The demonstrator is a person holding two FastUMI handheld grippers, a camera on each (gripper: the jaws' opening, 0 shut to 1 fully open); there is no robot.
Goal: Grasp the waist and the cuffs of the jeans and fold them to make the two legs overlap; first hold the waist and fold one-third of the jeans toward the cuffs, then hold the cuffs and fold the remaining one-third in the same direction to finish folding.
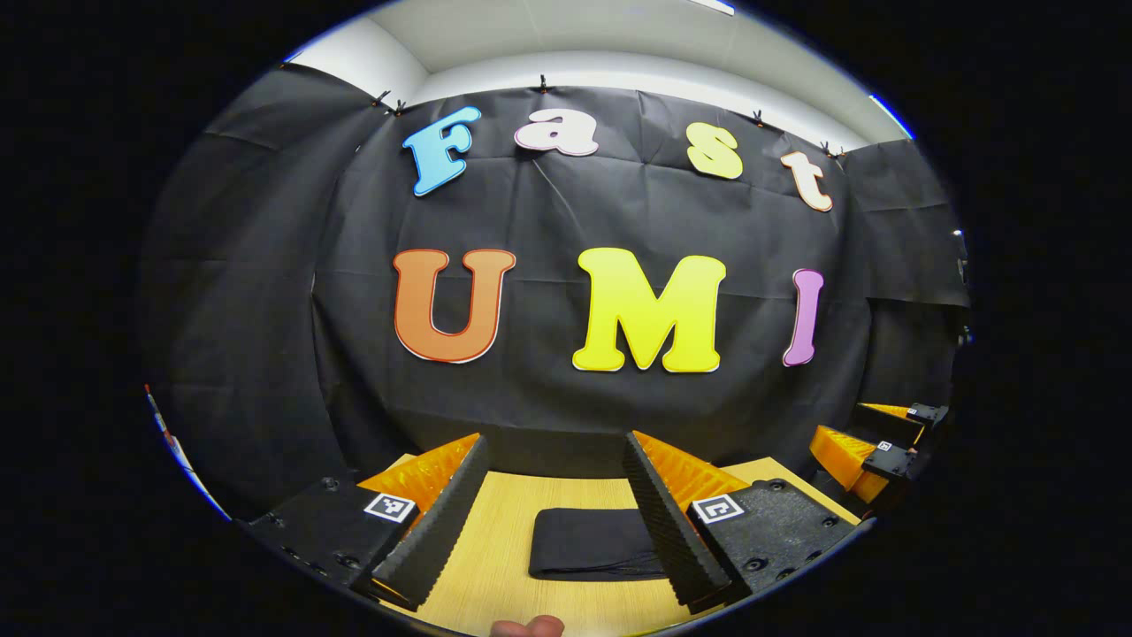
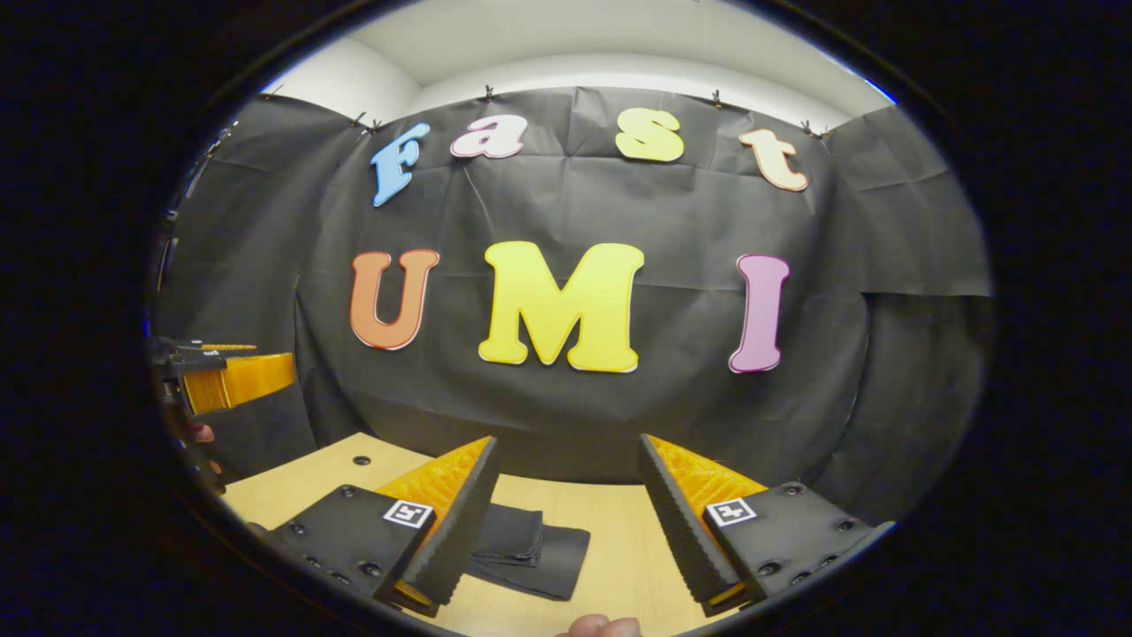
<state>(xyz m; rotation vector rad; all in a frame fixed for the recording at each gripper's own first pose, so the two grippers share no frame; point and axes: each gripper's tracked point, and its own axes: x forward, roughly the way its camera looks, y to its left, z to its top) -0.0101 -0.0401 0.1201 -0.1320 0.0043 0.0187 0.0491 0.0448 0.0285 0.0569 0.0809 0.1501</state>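
One pair of jeans lies on the desk, dark and folded into a compact flat bundle. In the left gripper view the bundle sits low between the fingers of the left claw, nearer the right-hand finger, whose inner edge covers the bundle's right end. In the right gripper view the jeans lie at the lower left, partly hidden behind the left-hand finger of the right claw, and here stacked layers show at the bundle's top, a smaller fold resting on a wider one. Neither claw touches the cloth; both hang above the desk with their two fingers spread wide apart and nothing held between them. The desk is pale wood, and a small round hole shows in its surface in the right gripper view. Two claws can be counted in each view: in the left gripper view the right claw appears farther off at the right edge, and in the right gripper view the left claw appears at the left edge. A fingertip of the person's hand peeks in at the bottom of the left gripper view, and another hand likewise in the right gripper view. Black cloth forms the booth wall behind the desk.
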